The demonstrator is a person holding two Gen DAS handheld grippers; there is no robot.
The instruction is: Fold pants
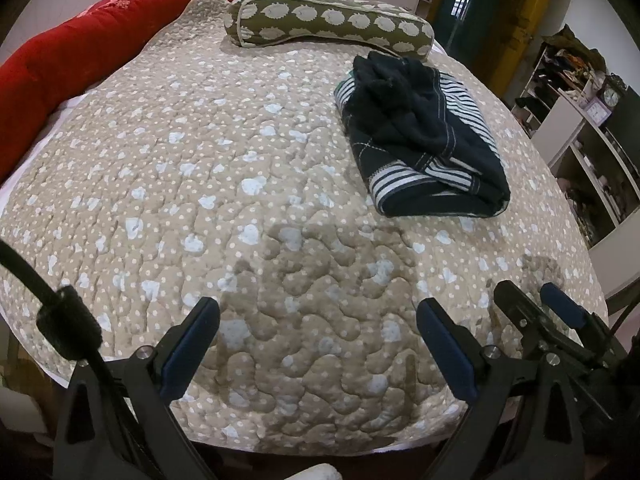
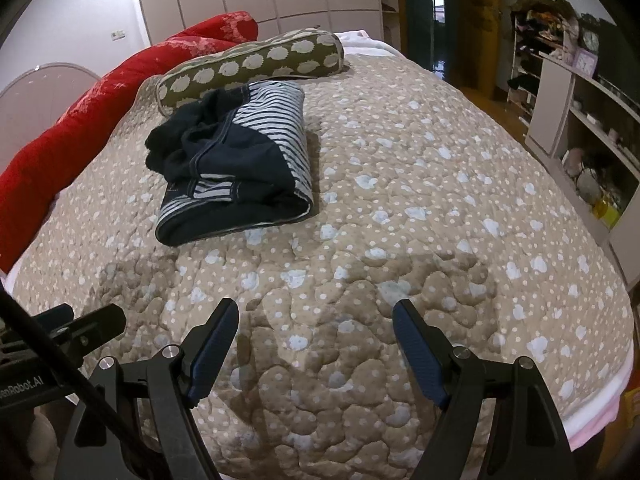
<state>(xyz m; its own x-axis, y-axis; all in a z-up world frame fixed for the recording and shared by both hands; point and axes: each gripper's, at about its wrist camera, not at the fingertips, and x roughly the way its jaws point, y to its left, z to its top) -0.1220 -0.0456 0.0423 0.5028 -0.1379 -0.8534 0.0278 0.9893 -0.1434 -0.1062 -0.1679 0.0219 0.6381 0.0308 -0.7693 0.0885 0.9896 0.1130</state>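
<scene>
— Quilted beige bedspread [image 1: 248, 184], puckered and dotted with pale blue blotches, covers the whole bed. What sits on it?

— Folded pants [image 1: 420, 136], soft navy knit with striped lining turned out, lumpy on top, lying at two o'clock in the left view and ten o'clock in the right view [image 2: 236, 164]. An olive bolster [image 1: 328, 20] with hedgehog print lies just beyond; a red quilt [image 1: 72, 56] runs along the far-left edge.

— And the claws?

— Left gripper [image 1: 318, 344] and right gripper [image 2: 316, 344] both hang released, empty, over bare quilt at six o'clock, well apart from the pants.
</scene>
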